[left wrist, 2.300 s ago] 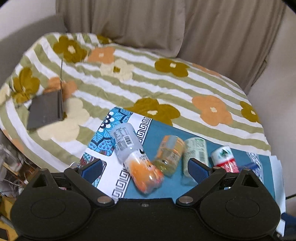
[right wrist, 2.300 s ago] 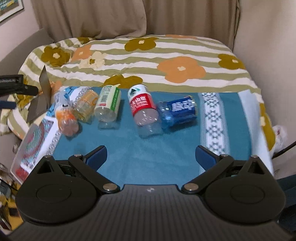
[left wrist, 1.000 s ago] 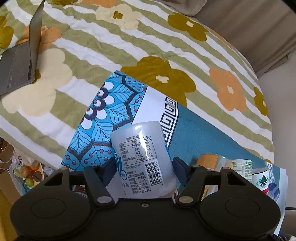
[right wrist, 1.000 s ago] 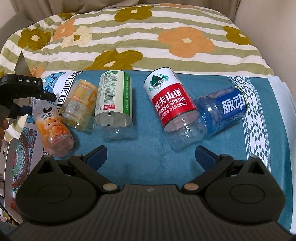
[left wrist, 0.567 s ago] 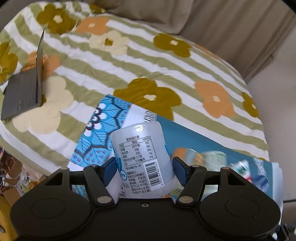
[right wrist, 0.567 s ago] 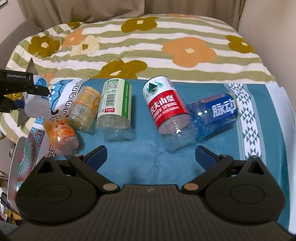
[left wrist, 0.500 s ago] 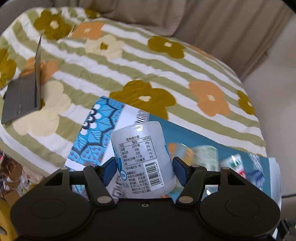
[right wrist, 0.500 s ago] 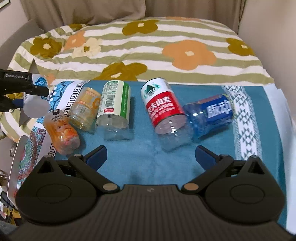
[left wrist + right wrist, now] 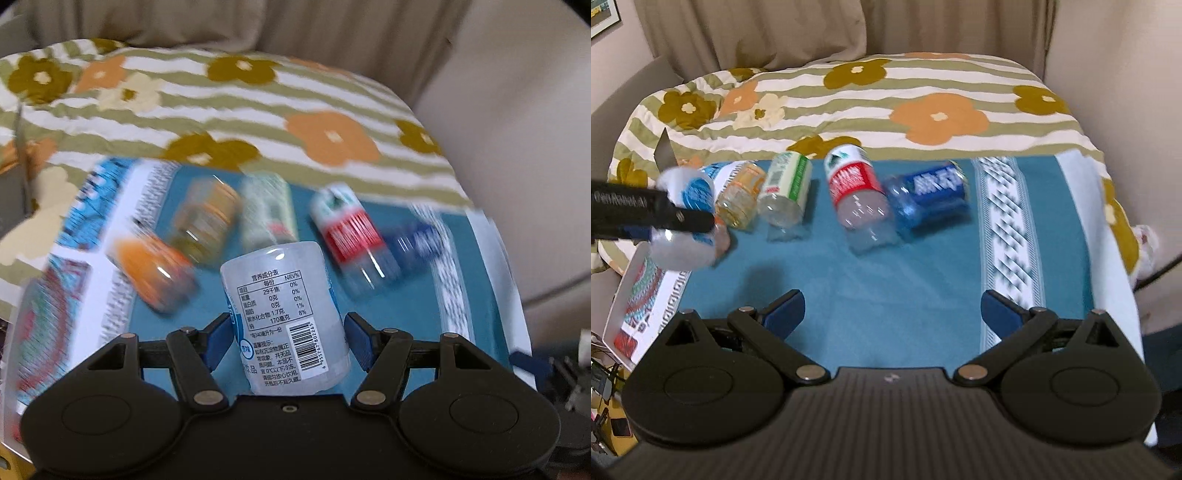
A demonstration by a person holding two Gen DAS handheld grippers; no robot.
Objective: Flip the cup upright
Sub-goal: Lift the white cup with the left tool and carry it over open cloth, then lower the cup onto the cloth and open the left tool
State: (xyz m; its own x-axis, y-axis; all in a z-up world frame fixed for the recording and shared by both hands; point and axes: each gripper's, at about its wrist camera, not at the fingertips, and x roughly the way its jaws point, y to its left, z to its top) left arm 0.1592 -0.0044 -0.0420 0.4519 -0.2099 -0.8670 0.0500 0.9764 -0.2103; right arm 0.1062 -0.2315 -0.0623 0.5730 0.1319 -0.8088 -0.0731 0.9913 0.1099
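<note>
My left gripper (image 9: pixel 282 336) is shut on a clear cut-off bottle cup with a white nutrition label (image 9: pixel 284 314) and holds it in the air above the teal cloth (image 9: pixel 391 314). In the right wrist view the same cup (image 9: pixel 683 218) shows blurred at the far left, gripped by the black left gripper (image 9: pixel 646 214). My right gripper (image 9: pixel 892 308) is open and empty above the front of the teal cloth (image 9: pixel 886 295).
Several bottle cups lie on their sides in a row: orange (image 9: pixel 155 275), yellow (image 9: pixel 740 201), green-labelled (image 9: pixel 785 188), red-labelled (image 9: pixel 857 192), blue (image 9: pixel 929 195). The cloth lies on a flowered bedspread (image 9: pixel 923 110). A laptop edge (image 9: pixel 665 151) stands at the left.
My left gripper closed on the clear cup, lifted it off the cloth and swung it right over the row. The right gripper pulled back a little and stayed open.
</note>
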